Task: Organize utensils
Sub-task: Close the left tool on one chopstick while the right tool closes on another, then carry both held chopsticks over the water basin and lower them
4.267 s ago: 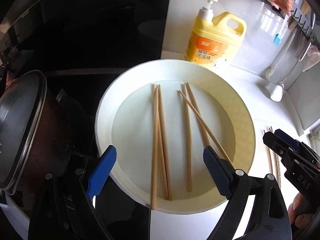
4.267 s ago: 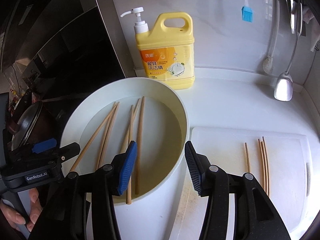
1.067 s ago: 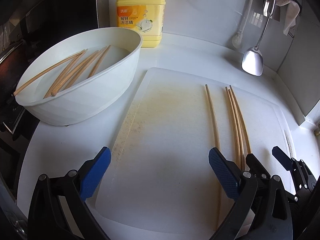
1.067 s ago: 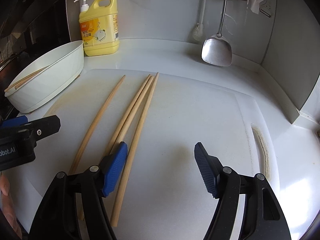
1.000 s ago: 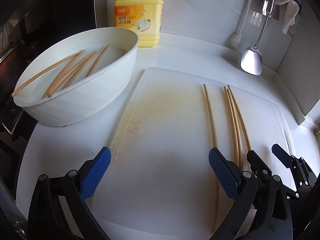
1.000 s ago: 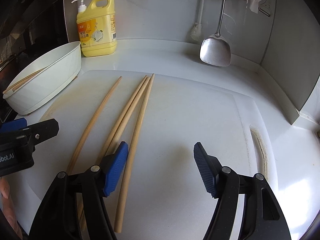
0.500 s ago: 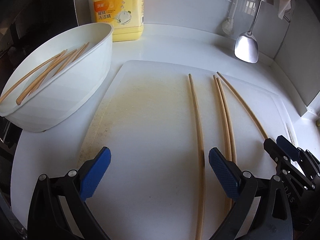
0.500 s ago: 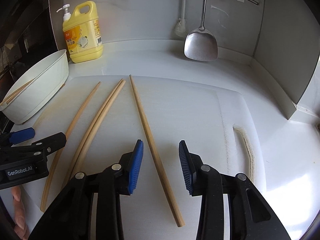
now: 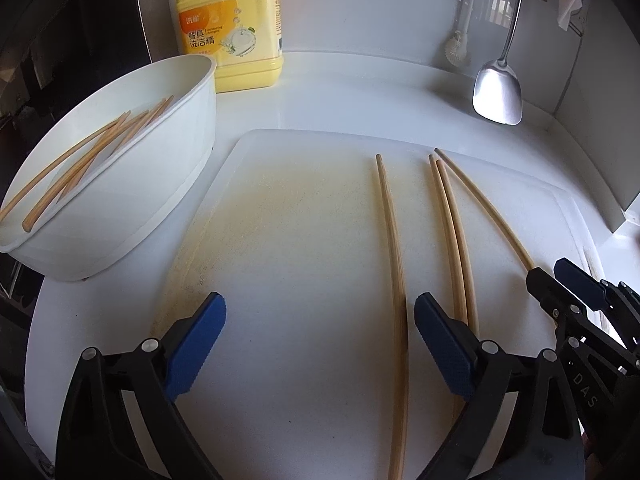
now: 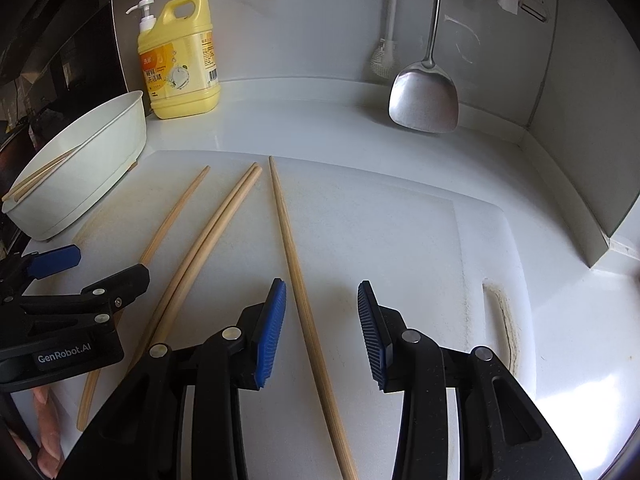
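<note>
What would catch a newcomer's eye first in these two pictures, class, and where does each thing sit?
Four chopsticks lie fanned on the white board; the rightmost one runs between the right gripper's jaws, untouched. The yellow bottle stands at the back wall behind a white bowl holding more chopsticks, and a steel spatula hangs on the right.
</note>
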`<state>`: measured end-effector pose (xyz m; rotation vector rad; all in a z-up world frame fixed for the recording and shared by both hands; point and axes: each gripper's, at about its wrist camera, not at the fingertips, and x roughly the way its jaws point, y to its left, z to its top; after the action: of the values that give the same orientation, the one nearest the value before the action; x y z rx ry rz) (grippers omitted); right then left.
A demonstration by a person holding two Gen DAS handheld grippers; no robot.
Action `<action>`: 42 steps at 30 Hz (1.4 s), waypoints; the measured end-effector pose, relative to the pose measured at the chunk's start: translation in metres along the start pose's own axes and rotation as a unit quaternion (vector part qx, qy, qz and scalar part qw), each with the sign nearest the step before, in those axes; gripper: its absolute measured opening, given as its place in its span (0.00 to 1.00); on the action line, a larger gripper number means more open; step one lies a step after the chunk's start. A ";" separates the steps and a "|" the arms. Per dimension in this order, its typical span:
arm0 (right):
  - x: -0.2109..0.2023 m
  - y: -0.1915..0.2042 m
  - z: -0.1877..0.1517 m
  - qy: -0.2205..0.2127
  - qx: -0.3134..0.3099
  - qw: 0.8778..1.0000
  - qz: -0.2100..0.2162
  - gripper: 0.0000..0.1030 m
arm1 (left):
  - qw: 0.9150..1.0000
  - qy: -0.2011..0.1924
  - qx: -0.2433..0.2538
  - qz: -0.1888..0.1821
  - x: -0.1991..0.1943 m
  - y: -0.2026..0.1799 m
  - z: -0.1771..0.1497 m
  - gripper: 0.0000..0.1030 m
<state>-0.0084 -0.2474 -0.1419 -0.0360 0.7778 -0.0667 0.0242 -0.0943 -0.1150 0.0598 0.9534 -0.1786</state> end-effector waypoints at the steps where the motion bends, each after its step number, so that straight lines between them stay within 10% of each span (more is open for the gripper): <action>1: 0.001 0.001 0.001 -0.001 -0.004 1.000 0.002 0.35 | 1.000 -0.002 0.002 -0.001 -0.001 -0.001 0.000 0.82; 12: 0.001 0.019 0.002 -0.014 -0.039 0.999 -0.002 0.14 | 0.999 -0.015 0.029 -0.029 -0.009 -0.018 0.001 0.08; 29: -0.029 0.007 0.004 -0.010 0.039 0.999 0.023 0.06 | 0.997 0.000 0.003 -0.077 -0.039 -0.002 0.007 0.07; 42: -0.090 0.043 0.055 -0.030 0.028 0.996 0.079 0.06 | 0.998 -0.009 -0.041 -0.041 -0.123 0.072 0.041 0.07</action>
<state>-0.0314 -0.1970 -0.0423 0.0770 0.7168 0.0618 0.0001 -0.0137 0.0070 -0.0557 0.9443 -0.2156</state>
